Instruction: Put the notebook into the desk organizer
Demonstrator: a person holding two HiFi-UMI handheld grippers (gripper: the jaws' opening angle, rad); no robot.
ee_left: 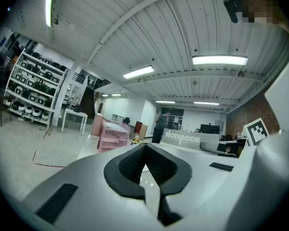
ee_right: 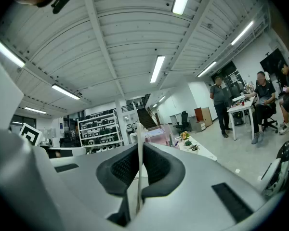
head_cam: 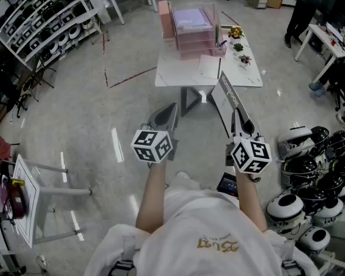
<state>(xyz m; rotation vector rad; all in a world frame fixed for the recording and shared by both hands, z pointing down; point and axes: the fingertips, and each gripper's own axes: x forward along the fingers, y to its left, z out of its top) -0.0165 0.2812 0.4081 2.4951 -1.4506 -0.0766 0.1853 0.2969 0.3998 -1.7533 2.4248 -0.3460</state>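
Head view: a white surface stands far ahead on the floor. At its far end sits the pink desk organizer, a stack of open trays. The top tray holds a pale lavender sheet, and a small side compartment on the right holds what look like a few upright pens. Three small potted plants line the right edge of the surface, and a white sheet lies just near of the organizer. The right gripper is clamped on the near end of the notebook, which is held on edge in the air and stretches toward the near right corner of the surface, well apart from the organizer. The left gripper hovers to its left. White and black helmets lie piled on the floor at the right.

Left gripper view: the left gripper has its jaw tips pressed together, with nothing between them. The desk organizer shows far off at the left, and the notebook, lettering facing this way, at the right.

Right gripper view: the right gripper squeezes the thin notebook edge-on between its pads. Beyond it are the desk organizer and the plants.
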